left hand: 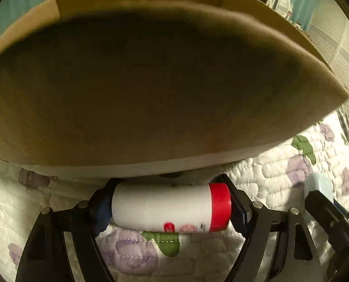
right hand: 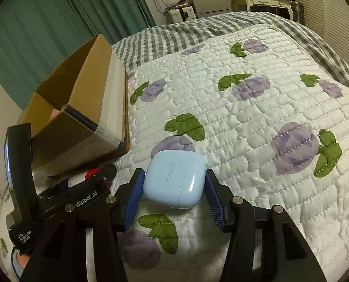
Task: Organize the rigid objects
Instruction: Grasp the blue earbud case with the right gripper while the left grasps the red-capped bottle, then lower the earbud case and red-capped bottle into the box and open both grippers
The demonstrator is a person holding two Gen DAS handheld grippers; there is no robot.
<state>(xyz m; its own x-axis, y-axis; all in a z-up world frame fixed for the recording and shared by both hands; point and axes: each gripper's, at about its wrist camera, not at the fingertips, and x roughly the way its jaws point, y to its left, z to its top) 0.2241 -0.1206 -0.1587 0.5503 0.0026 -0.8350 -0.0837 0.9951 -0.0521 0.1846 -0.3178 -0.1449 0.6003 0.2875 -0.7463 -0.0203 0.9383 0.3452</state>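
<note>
A white bottle with a red cap (left hand: 160, 209) lies on its side on the flowered quilt (left hand: 268, 171), right under the cardboard box's flap (left hand: 151, 82). My left gripper (left hand: 169, 209) straddles it end to end, jaws at full width, pads beside its two ends without pressing. A light-blue earbud case (right hand: 174, 178) sits low over the quilt, and my right gripper (right hand: 174, 183) is shut on its sides with the blue pads (right hand: 134, 195). The box (right hand: 80, 98) stands open at the left in the right wrist view, with the left gripper's body (right hand: 80, 195) below it.
The quilt (right hand: 244, 117) covers a bed with a grey checked sheet (right hand: 174, 35) behind it. Green curtains (right hand: 57, 23) hang at the left. A desk and cabinets (right hand: 256, 0) line the far wall. Something pink (right hand: 54, 114) shows inside the box.
</note>
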